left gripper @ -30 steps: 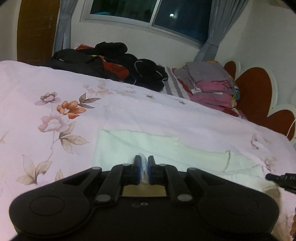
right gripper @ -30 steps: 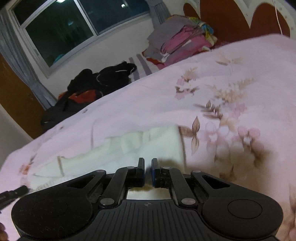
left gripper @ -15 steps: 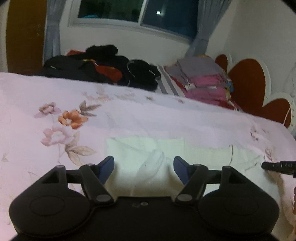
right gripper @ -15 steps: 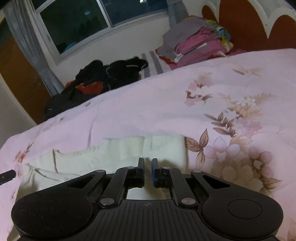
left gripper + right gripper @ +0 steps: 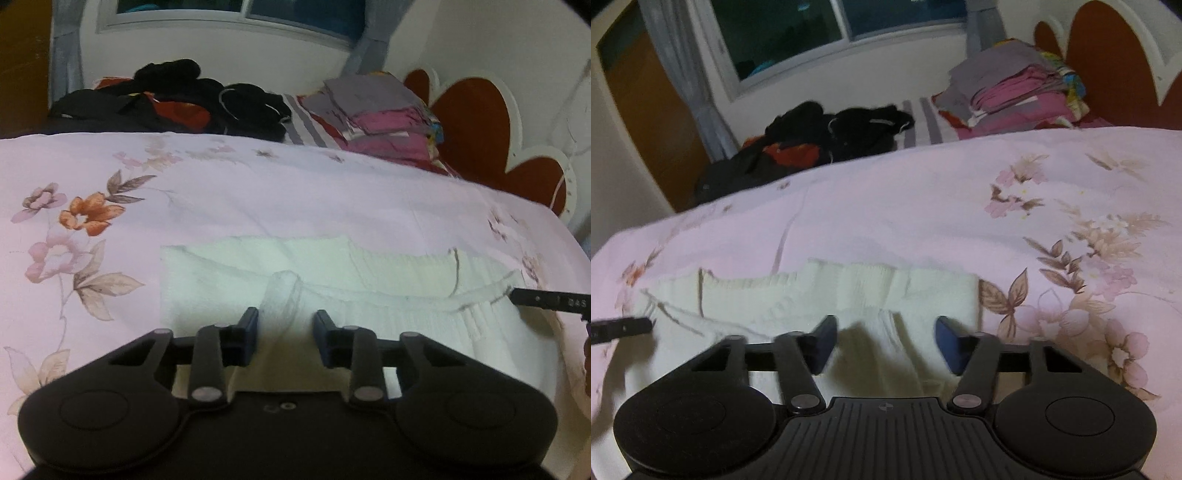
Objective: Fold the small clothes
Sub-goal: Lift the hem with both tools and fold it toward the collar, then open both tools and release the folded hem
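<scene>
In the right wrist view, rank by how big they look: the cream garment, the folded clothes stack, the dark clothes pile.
1. cream garment, though it lies nearest the camera.
2. and 3. dark clothes pile and folded clothes stack look alike; no ranking.

cream knit garment (image 5: 332, 280), folded, flat on bedspread (image 5: 258, 192)

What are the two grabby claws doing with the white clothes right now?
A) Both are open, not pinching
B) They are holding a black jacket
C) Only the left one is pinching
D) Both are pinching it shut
A: the left gripper and the right gripper both have their fingers spread apart, and the white garment lies loose on the floral bedspread between and beyond them.
</scene>
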`<state>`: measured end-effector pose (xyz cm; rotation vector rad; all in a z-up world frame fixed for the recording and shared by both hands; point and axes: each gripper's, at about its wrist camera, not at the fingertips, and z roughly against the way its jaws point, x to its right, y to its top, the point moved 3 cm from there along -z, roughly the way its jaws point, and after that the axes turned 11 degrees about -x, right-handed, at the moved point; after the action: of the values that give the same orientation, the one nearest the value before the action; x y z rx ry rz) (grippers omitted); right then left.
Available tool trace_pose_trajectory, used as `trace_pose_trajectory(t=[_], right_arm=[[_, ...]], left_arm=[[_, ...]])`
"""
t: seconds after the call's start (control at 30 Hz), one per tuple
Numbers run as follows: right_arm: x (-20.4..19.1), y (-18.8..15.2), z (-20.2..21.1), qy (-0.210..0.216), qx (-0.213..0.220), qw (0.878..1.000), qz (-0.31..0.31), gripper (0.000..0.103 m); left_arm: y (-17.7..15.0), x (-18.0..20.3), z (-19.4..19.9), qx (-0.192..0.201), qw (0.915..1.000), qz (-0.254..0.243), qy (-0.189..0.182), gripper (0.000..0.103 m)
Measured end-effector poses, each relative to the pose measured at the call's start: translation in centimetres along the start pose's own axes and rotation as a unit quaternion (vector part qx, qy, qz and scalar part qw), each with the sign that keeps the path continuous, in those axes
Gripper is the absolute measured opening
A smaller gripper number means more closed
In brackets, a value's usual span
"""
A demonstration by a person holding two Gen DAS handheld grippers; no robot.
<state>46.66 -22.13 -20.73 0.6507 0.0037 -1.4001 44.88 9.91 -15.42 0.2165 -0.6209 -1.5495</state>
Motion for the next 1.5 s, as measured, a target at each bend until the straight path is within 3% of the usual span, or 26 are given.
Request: trace_pose_trajectory(t=[0.1,0.13,0.2,0.4,0.6,0.8,1.03,1.13,1.2,1.27,1.33,1.37,1.5], right_arm=[[-0.3,-0.2,-0.3,0.004,-0.006,1.000,0.015,0.032],[-0.4,-0.3,-0.3,0.004,-0.007,1.000,0.022,0.021],[-0.6,-0.3,-0.2,0.005,-0.011,0.999,0.032,0.006],[-1.0,0.1,2.2,0.000,0.043,0.998,0.039,0.004],[-0.9,2.4,3.3,-0.012,0.092,0.996,0.013,0.004],[-0.1,3.5,0.6,-0.017,0.078,0.997,-0.023,0.004],[0.7,3.3,-1.4,-0.033,0.076,0.996,-0.040,0.004],[1.0,2.8,-2.9,-0.044,0.048,0.997,-0.042,0.004],[0.8,2.7,-2.6,-0.055,0.054,0.997,-0.032,0.005],[0.8,2.7,-2.0,-0.060,0.060,0.996,-0.034,0.011],[1.0,2.7,-1.0,-0.072,0.078,0.994,-0.039,0.046],[1.0,2.6,-0.6,-0.076,0.085,0.993,-0.039,0.052],[-0.1,1.9,1.4,-0.052,0.088,0.995,-0.014,0.053]], left_arm=[[-0.2,0.1,0.0,-0.003,0.9999,-0.009,-0.005,0.020],[-0.3,0.1,0.1,-0.002,0.9999,-0.012,-0.006,0.011],[-0.3,0.1,0.4,0.003,0.9998,-0.016,-0.008,0.007],[0.3,0.0,2.7,0.050,0.9987,-0.004,-0.013,0.004],[2.3,-0.8,3.6,0.097,0.9943,0.043,0.001,0.004],[2.5,-1.2,0.4,0.081,0.9947,0.055,0.031,0.004],[2.3,-1.3,-0.5,0.088,0.9926,0.067,0.050,0.004],[1.9,-1.4,-1.8,0.058,0.9942,0.061,0.067,0.008],[1.7,-1.1,-1.7,0.059,0.9940,0.045,0.081,0.011],[1.8,-0.9,-1.3,0.056,0.9937,0.035,0.091,0.024],[1.7,-1.3,-0.8,0.059,0.9933,0.042,0.090,0.031],[1.6,-1.5,-0.3,0.060,0.9930,0.047,0.091,0.032],[0.7,-1.6,2.0,0.083,0.9914,0.052,0.087,0.032]])
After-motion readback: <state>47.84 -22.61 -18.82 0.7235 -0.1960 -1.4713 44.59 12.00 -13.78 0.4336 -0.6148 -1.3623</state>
